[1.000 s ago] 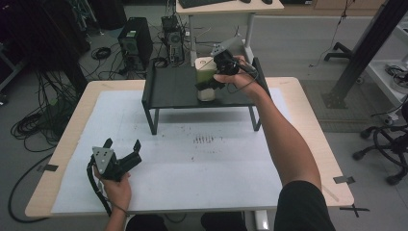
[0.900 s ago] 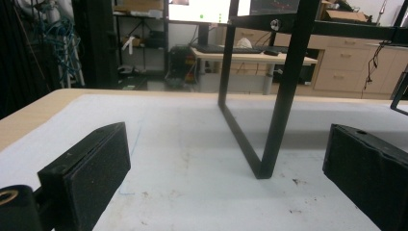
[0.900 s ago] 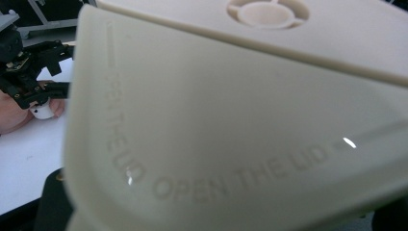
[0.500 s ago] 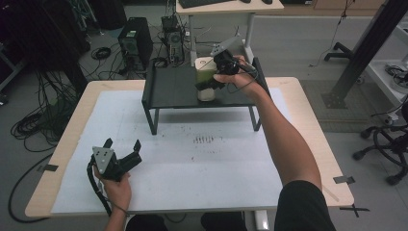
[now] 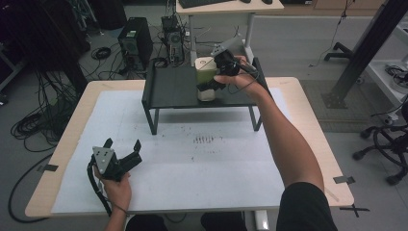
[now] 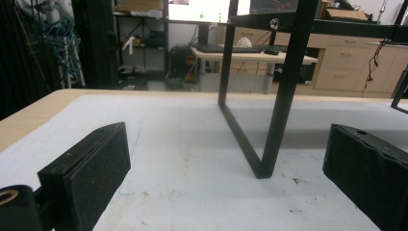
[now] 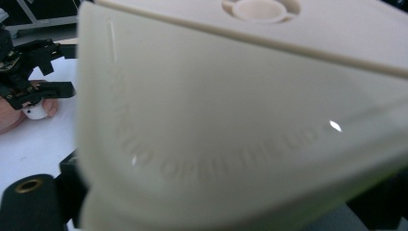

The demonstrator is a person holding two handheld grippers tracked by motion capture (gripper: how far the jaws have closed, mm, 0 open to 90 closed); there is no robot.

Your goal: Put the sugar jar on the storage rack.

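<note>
Up on the black metal shelf (image 5: 178, 91) at the far side of the table (image 5: 308, 103), the right gripper (image 5: 211, 85) sits against a cream-coloured plastic container (image 5: 206, 72). Its jaws have just been opening, with the container between them; in the high view they flank the container's lower part, and whether the pads press on it cannot be told. In the right gripper view the container (image 7: 231, 120) stands right before the camera, with a round moulded recess on its top face. Raised lettering curves across its side wall, but it is blurred and too soft to read; no brand or printed label can be made out. The container stands upright on the shelf, near its right half, with the hand and forearm coming in from the right of it.

The left gripper (image 5: 122, 153) is held low over the white sheet (image 5: 192, 168) covering the table, near the person's edge and well apart from the shelf. Its jaws stand wide apart with nothing between them. In the left gripper view the two black padded jaws frame a shelf leg (image 6: 284, 91) that stands on the sheet ahead of them, untouched. A patch of small dark marks (image 5: 204, 140) speckles the sheet below the shelf's front edge, between the two grippers; it spells nothing legible.
</note>
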